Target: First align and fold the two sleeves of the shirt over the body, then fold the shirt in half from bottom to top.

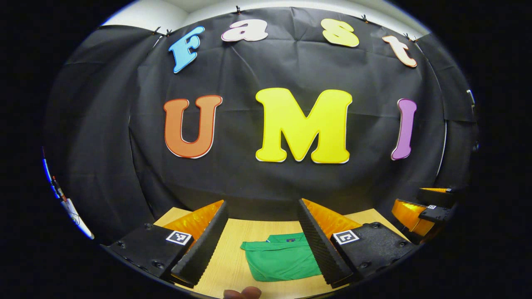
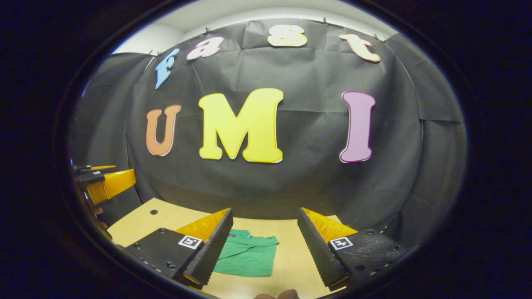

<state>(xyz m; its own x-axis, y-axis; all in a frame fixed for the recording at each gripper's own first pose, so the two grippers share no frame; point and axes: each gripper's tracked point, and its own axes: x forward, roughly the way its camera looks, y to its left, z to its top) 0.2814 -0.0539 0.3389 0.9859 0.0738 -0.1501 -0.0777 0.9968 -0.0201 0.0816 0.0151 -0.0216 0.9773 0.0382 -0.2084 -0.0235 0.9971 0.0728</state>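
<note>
A green shirt [image 1: 279, 259] lies folded into a compact rectangle on the wooden table [image 1: 232, 232], collar side toward the booth wall. In the left gripper view my left gripper [image 1: 262, 243] hangs above the table, open, its fingers spread on either side of the shirt without touching it. The right gripper view has the same shirt [image 2: 247, 254] partly behind the left finger [image 2: 210, 249] of my right gripper [image 2: 264, 245], which is open and holds nothing. The right gripper [image 1: 424, 211] also appears at the far right of the left gripper view.
The black cloth wall rises just behind the table's far edge. The left gripper [image 2: 104, 182] shows at the left edge of the right gripper view. A small hole [image 2: 154, 211] marks the tabletop. Fingertips of a hand [image 1: 243, 293] peek in at the bottom.
</note>
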